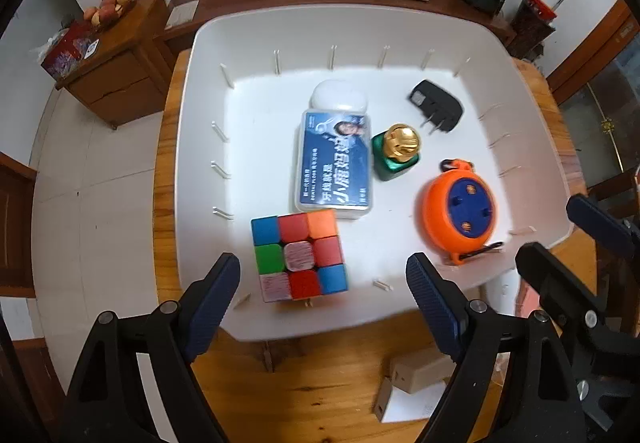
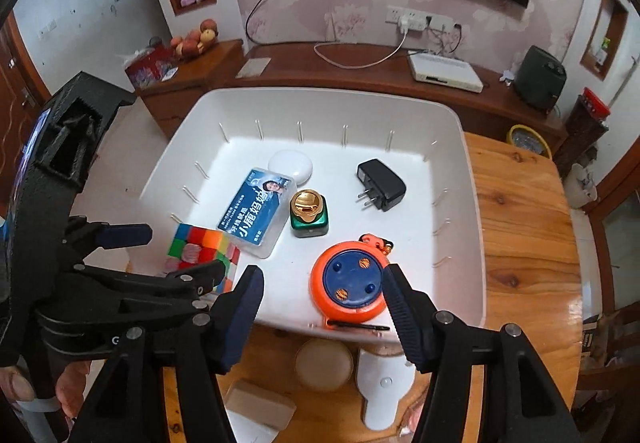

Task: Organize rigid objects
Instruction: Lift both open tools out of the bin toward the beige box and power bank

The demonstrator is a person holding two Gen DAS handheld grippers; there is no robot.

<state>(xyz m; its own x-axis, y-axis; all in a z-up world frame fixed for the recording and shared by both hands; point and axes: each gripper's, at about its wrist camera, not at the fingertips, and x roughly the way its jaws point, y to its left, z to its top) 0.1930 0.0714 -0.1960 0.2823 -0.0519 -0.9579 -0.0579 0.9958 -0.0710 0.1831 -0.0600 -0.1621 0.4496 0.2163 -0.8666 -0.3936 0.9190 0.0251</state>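
Note:
A white tray point(image 1: 340, 15) point(image 2: 320, 95) on the wooden table holds a colour cube point(image 1: 300, 255) point(image 2: 200, 247), a blue-labelled floss box point(image 1: 336, 163) point(image 2: 260, 211), a white oval case point(image 1: 340, 95) point(image 2: 290, 163), a green bottle with a gold cap point(image 1: 396, 151) point(image 2: 308, 215), a black plug charger point(image 1: 436, 107) point(image 2: 380, 183) and an orange and blue reel point(image 1: 460, 215) point(image 2: 348, 283). My left gripper point(image 1: 322, 267) hangs open above the cube, pads clear of it. My right gripper point(image 2: 324, 277) hangs open over the reel, gripping nothing.
The wooden table point(image 2: 528, 223) shows right of the tray. In front of the tray lie a small cardboard box point(image 1: 416, 371) point(image 2: 260, 403), a round tan lid point(image 2: 324, 363) and a white flat piece point(image 2: 384, 391). A dark sideboard point(image 2: 360, 71) with a router stands behind.

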